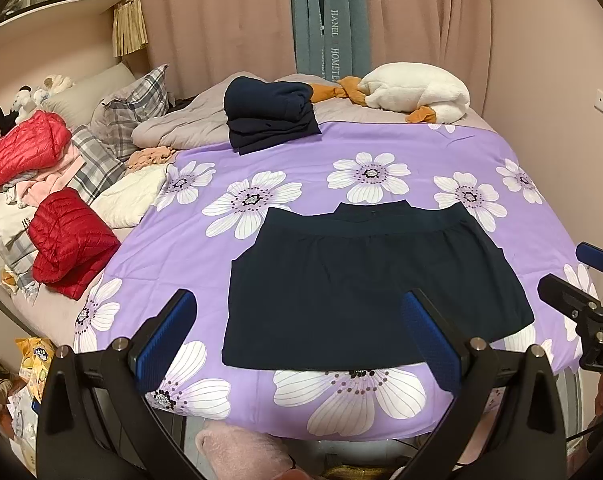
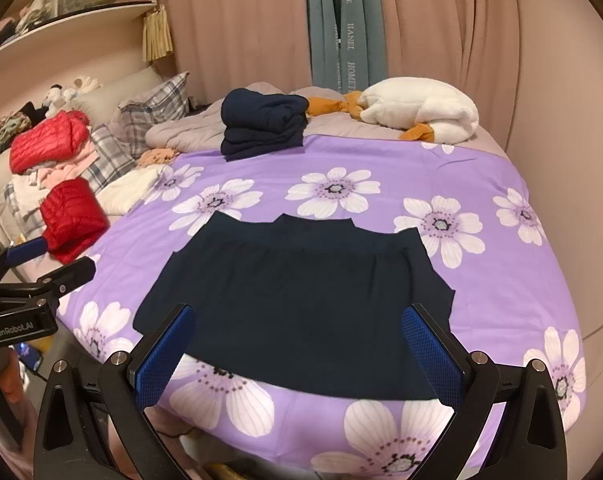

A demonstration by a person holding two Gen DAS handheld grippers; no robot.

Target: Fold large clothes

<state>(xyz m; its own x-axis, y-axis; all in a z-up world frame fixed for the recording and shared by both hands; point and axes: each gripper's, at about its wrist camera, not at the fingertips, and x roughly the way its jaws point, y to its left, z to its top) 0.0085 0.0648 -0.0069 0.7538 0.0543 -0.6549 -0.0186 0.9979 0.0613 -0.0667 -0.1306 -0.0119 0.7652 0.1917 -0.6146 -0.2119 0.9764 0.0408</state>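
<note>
You hold both grippers level over the near edge of the bed (image 1: 501,168), side by side and pointing across it toward the curtains (image 1: 221,20). Your left gripper (image 1: 299,338) has its fingers (image 1: 163,344) spread wide with nothing between them, and they frame the near left part of the dark navy garment (image 1: 365,280). Your right gripper (image 2: 299,352) is the same: fingers (image 2: 431,354) wide apart, gripping nothing, hovering over the garment's near hem. The garment lies flat on the purple flowered cover (image 2: 481,184), toward the bed's near edge, its narrower banded end pointing away from you; it already looks partly folded. At the far edge of the purple cover sits a stack of folded navy clothes (image 1: 269,114), well apart from the garment. A white plush goose (image 1: 417,90) lies at the far right corner. Along the left edge are red puffer jackets (image 1: 67,246) and plaid pillows (image 1: 129,112).
</note>
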